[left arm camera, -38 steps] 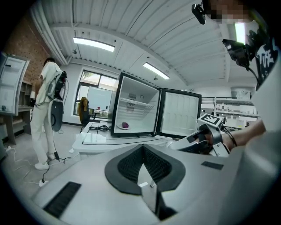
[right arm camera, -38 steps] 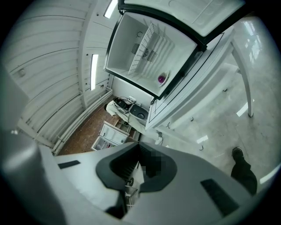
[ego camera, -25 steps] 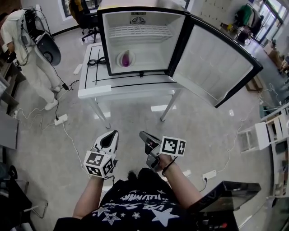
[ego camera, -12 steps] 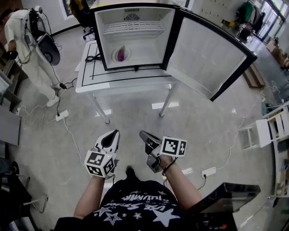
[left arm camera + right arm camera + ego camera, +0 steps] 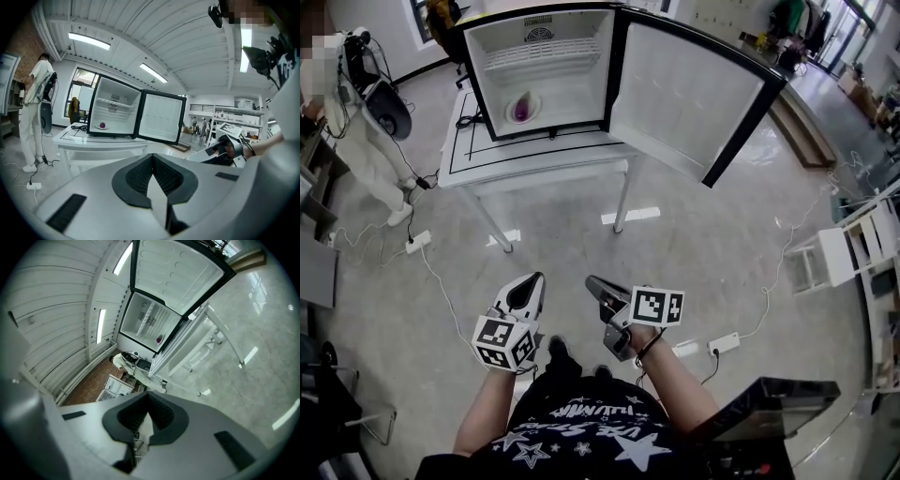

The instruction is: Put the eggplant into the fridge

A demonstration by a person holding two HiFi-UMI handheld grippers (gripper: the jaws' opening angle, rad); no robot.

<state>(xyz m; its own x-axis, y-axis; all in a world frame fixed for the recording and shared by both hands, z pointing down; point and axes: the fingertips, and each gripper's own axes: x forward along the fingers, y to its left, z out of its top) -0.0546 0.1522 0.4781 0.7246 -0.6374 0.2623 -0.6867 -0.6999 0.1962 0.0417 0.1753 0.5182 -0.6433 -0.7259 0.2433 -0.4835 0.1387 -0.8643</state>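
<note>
**Eggplant in fridge, both grippers shut and empty**

Head view: the fridge stands open on a white table, its door swung wide. The eggplant lies on a plate on the fridge floor. The left gripper and right gripper are well in front of the fridge.

Left gripper view: the left gripper has its jaws pressed together, with nothing between them. The eggplant is inside the fridge.

Right gripper view: the right gripper has its jaws closed on nothing. The eggplant is inside the fridge.
</note>
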